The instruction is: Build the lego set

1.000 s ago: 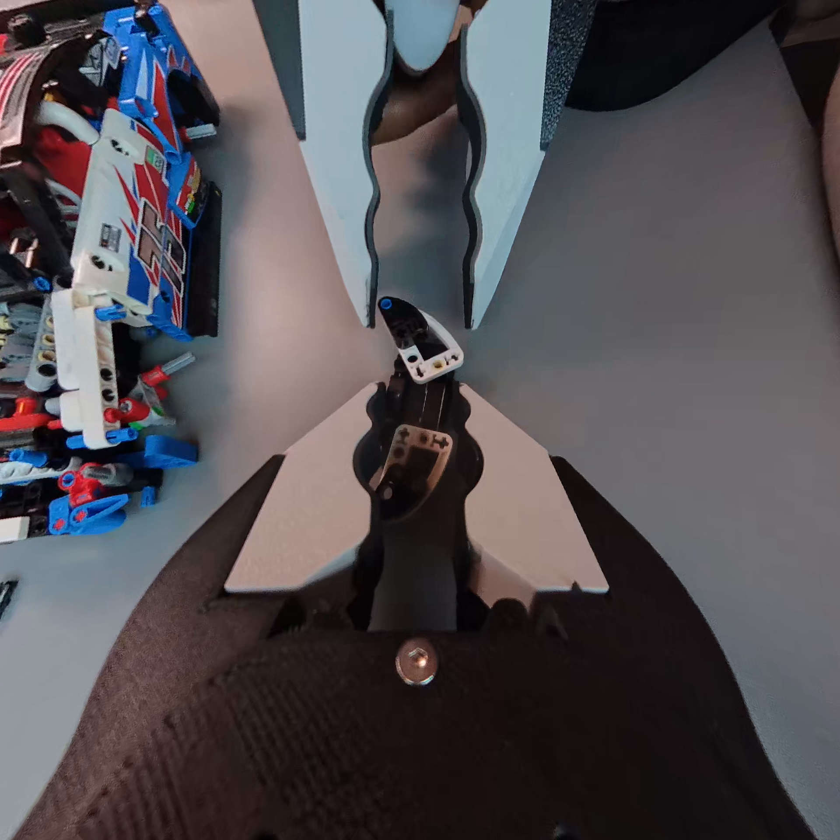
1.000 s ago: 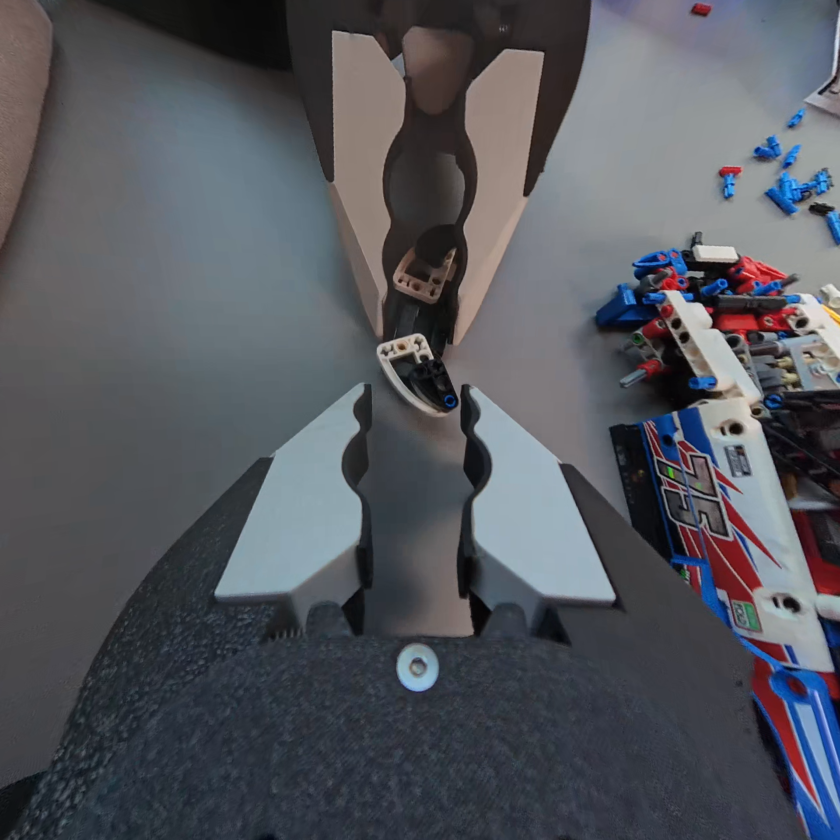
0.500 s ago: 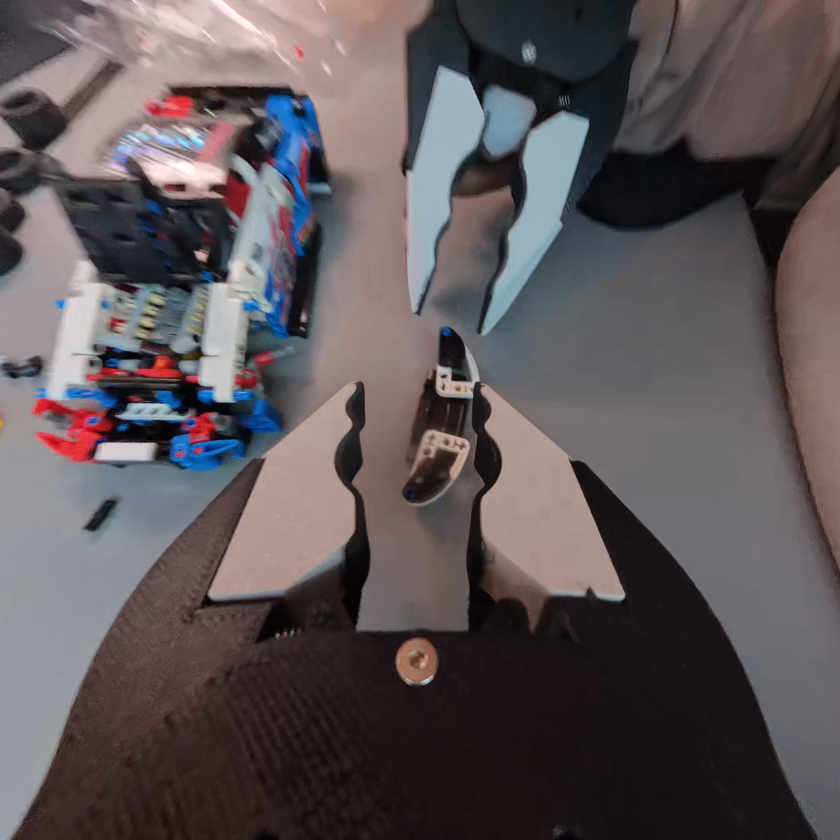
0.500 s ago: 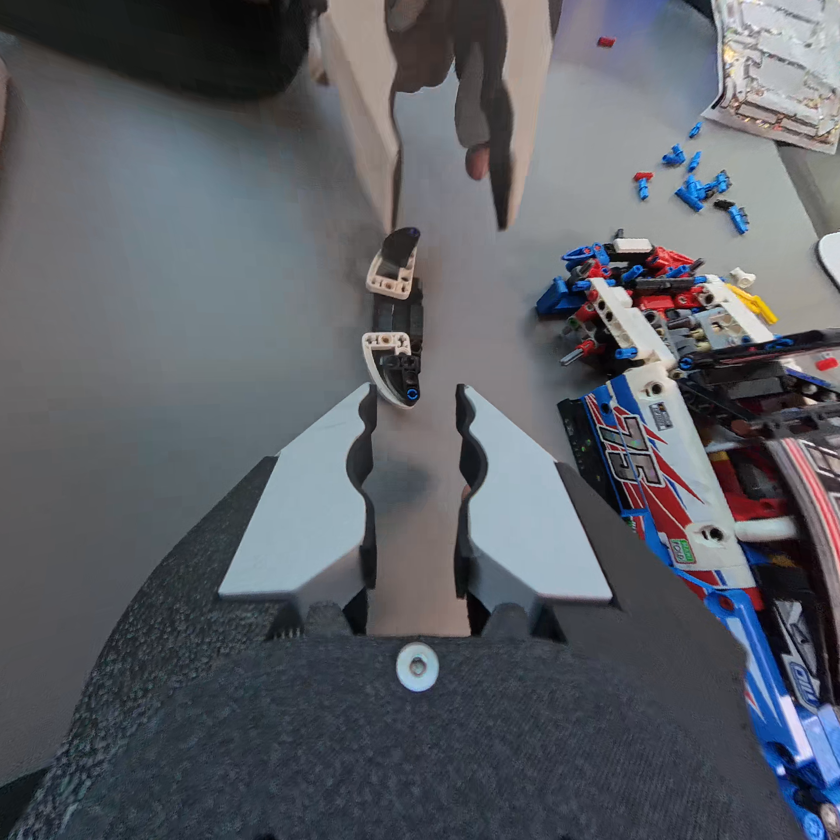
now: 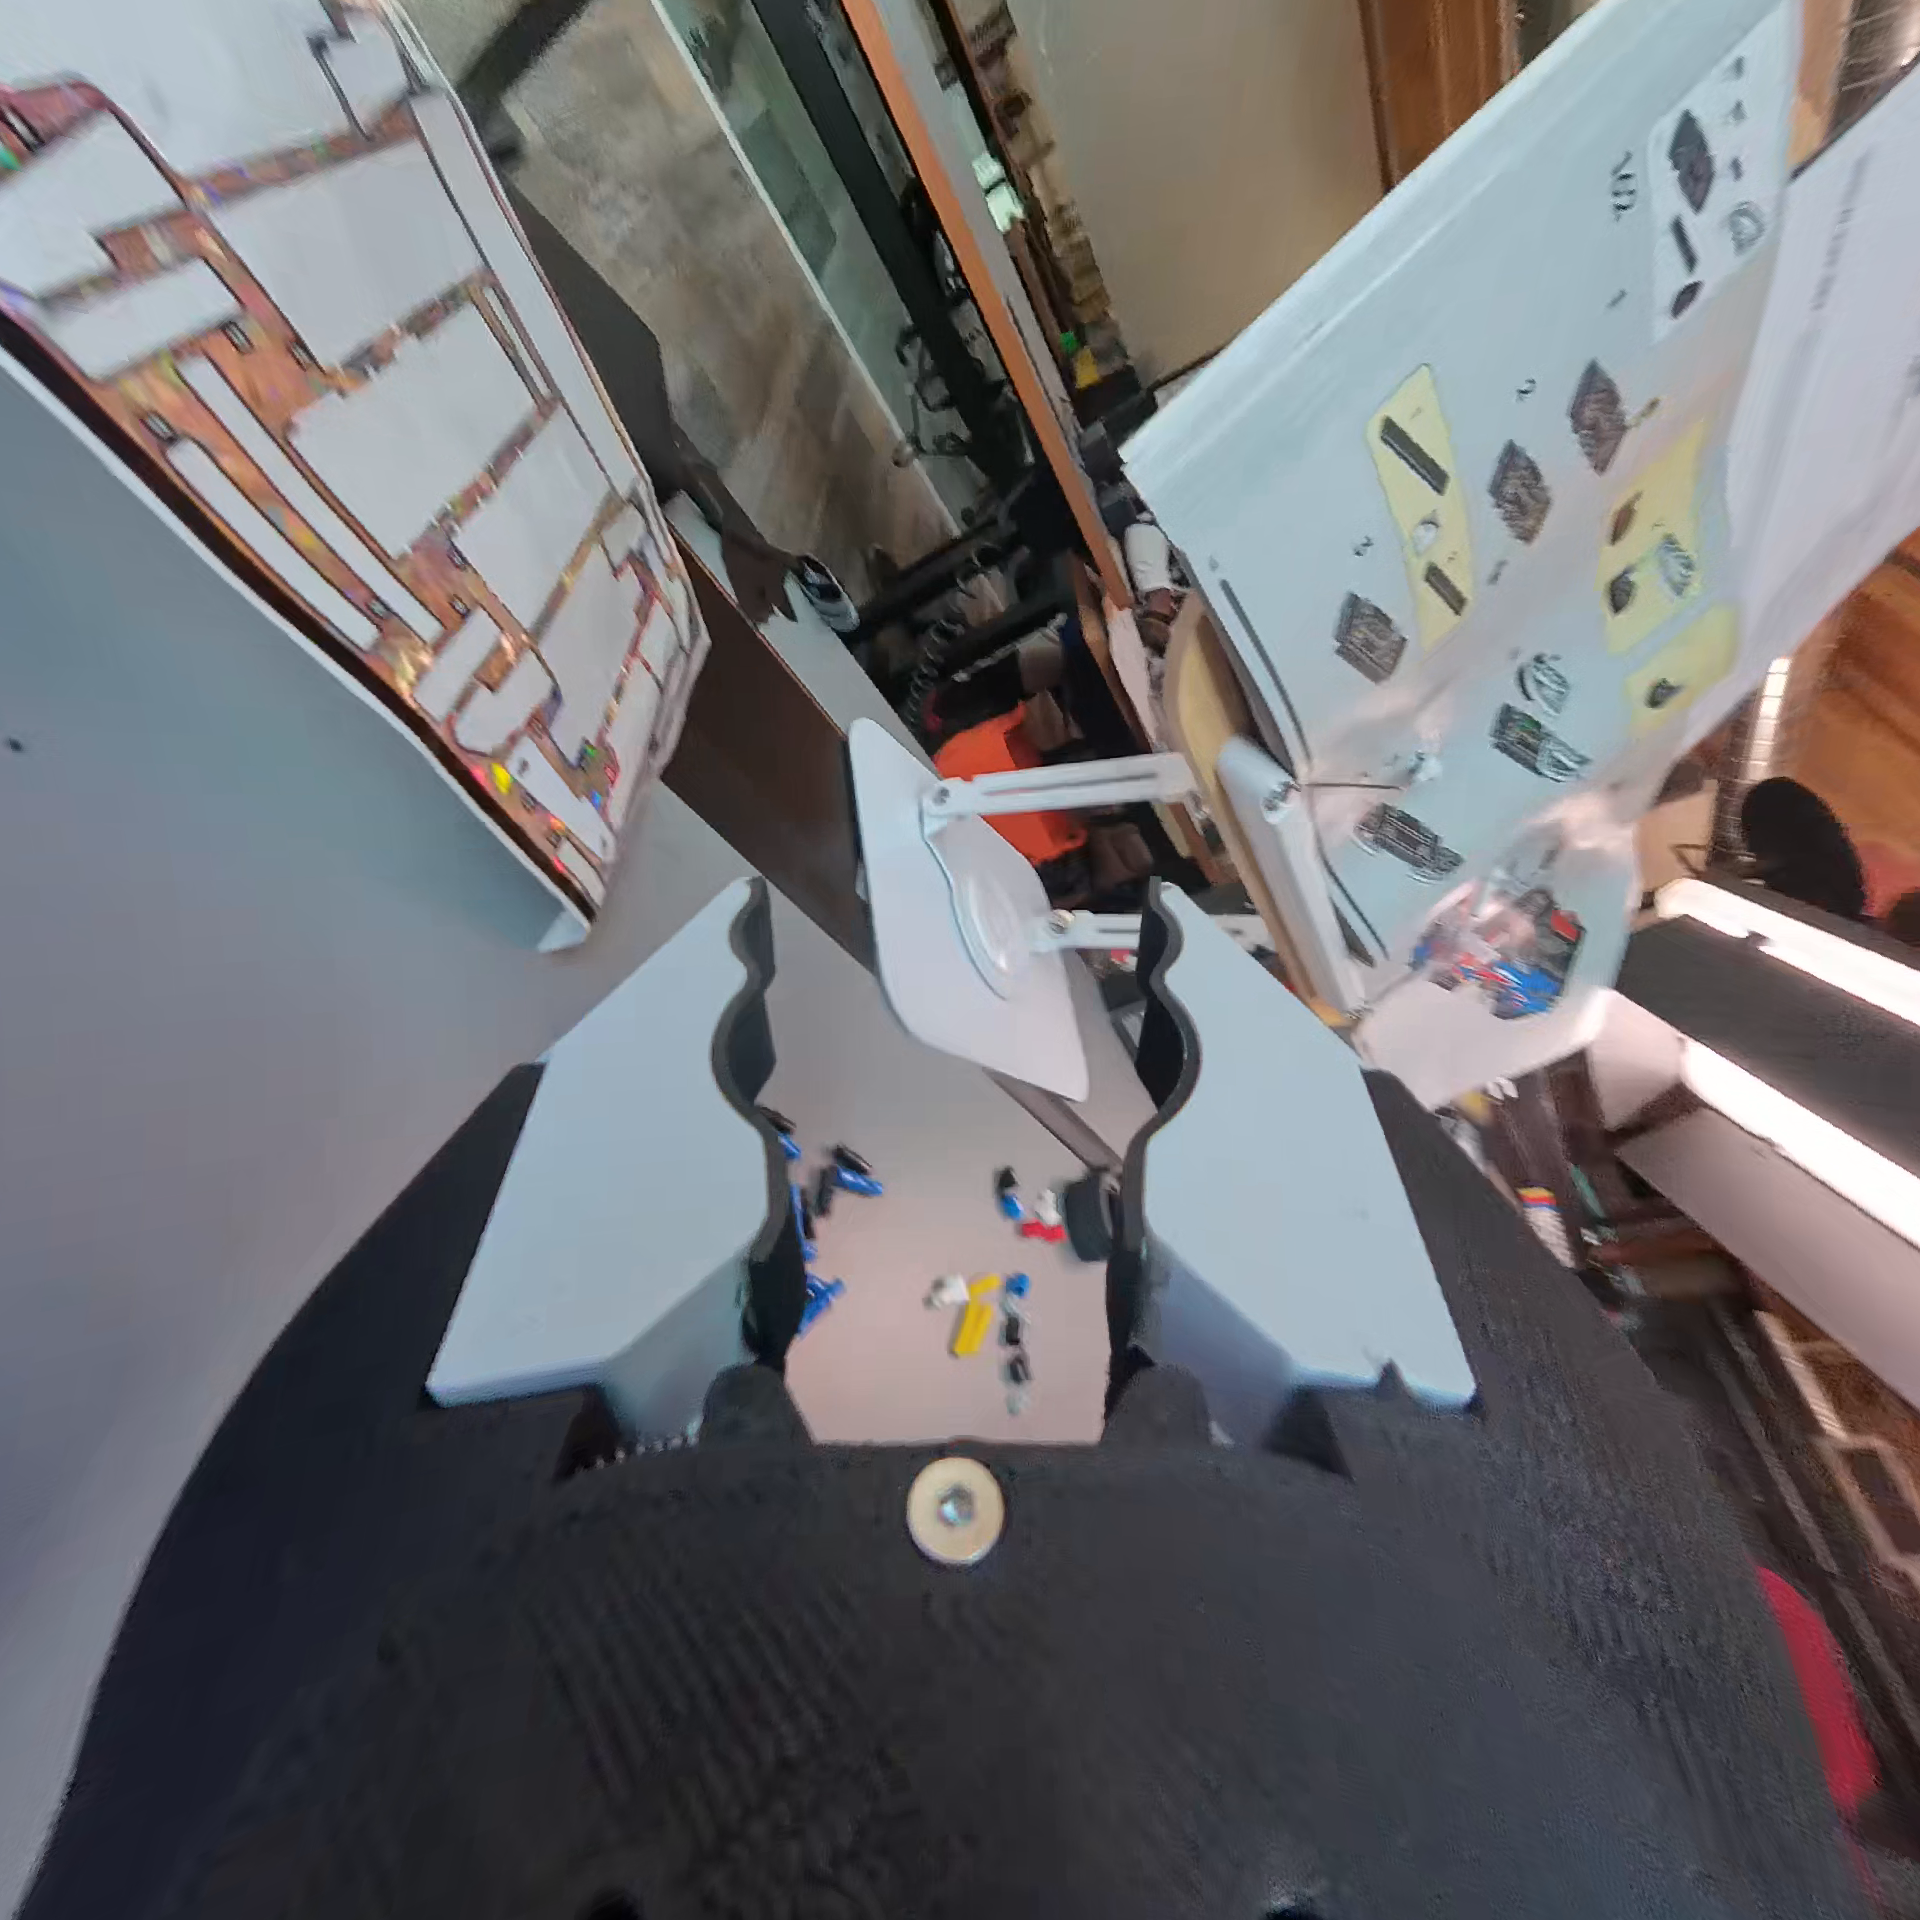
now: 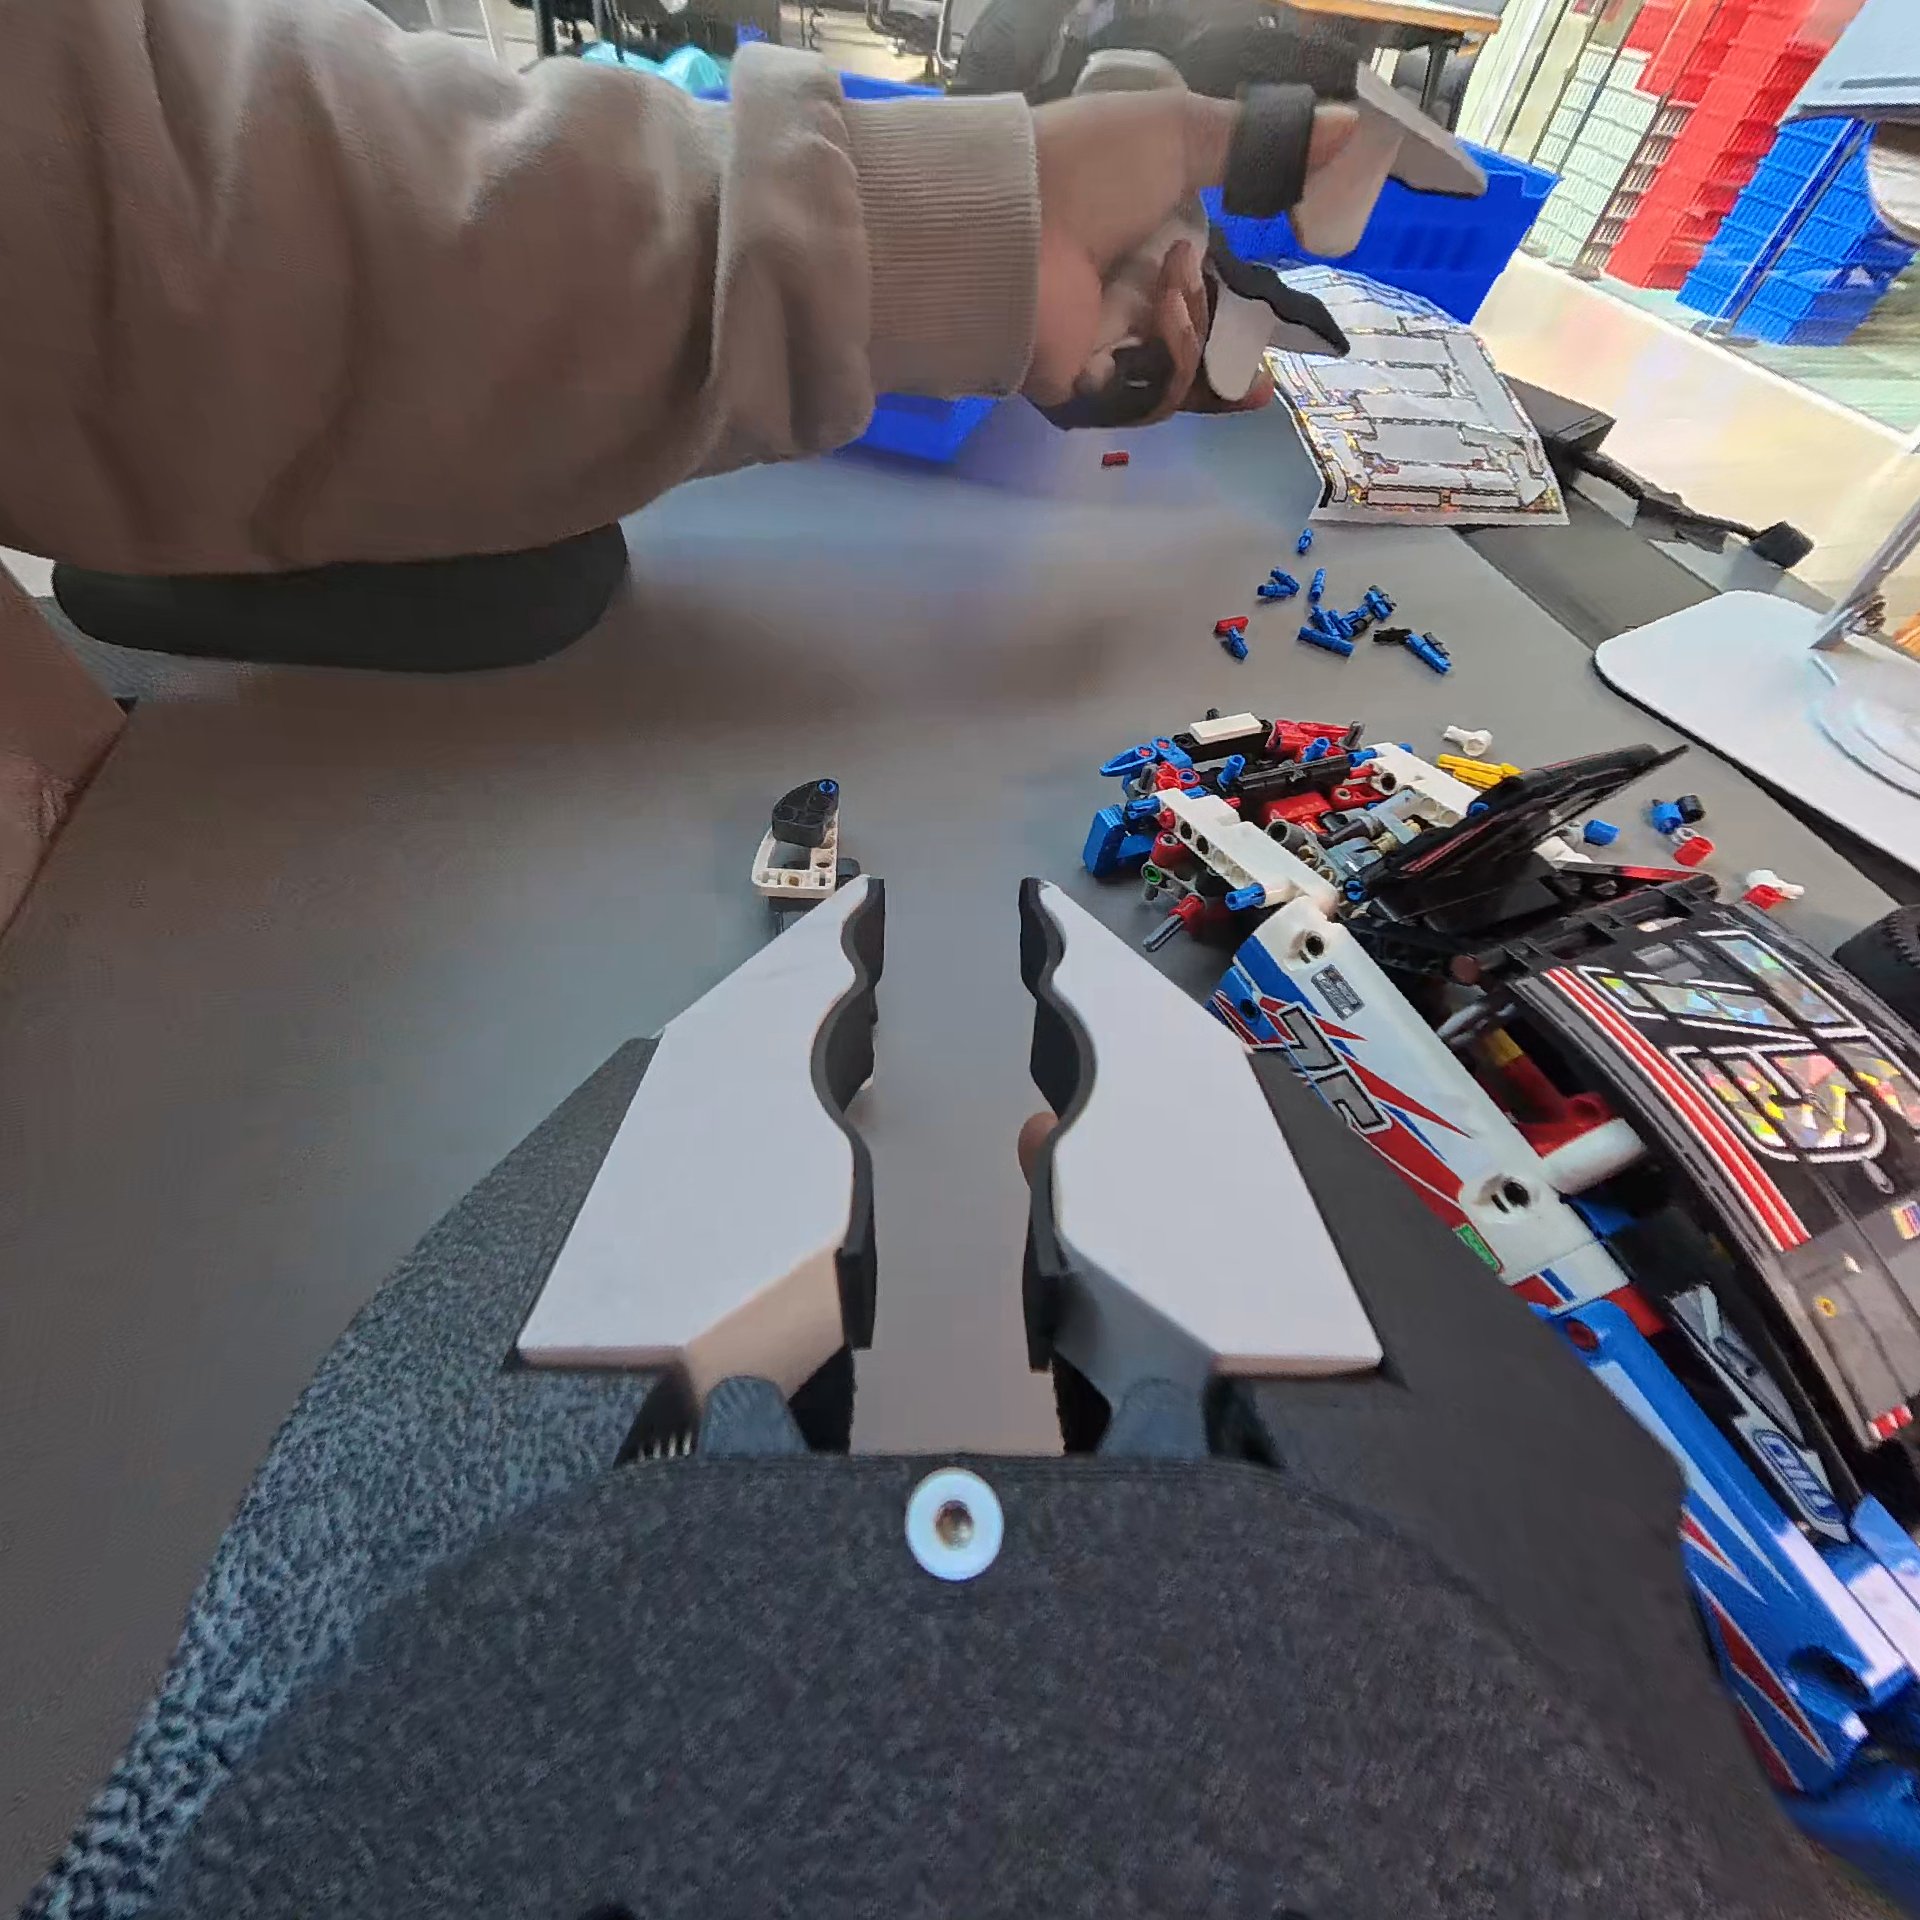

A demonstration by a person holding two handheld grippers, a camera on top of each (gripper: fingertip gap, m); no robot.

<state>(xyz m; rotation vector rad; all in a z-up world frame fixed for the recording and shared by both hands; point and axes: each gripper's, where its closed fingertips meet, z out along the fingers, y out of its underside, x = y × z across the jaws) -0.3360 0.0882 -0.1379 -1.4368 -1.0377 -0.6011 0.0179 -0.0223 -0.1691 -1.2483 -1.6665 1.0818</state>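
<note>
A small black-and-white lego sub-assembly (image 6: 798, 844) with a blue pin lies on the grey table (image 6: 416, 935), just left of my right gripper's left fingertip. My right gripper (image 6: 951, 894) is open and empty, low over the table. The partly built red, white and blue lego car (image 6: 1455, 1039) sits to its right. My left gripper (image 5: 954, 904) is open and empty, raised and tilted toward the table's far side. Loose pieces (image 5: 977, 1320) show between its fingers. A hand (image 6: 1122, 239) holds it high in the right wrist view.
Loose blue pins (image 6: 1340, 618) lie beyond the car. A sticker sheet (image 6: 1413, 436) (image 5: 343, 468) lies at the far edge. A white stand base (image 6: 1745, 686) (image 5: 966, 914) carries the instruction booklet (image 5: 1507, 520). A sleeved arm (image 6: 416, 260) spans the table's back. Blue bins (image 6: 1455, 229) stand behind. The left gripper's tips are roughly 35 cm from the right gripper's.
My left gripper opened and let go of the sub-assembly, which now lies on the table. The left gripper lifted away toward the far side. My right gripper drew back, still open.
</note>
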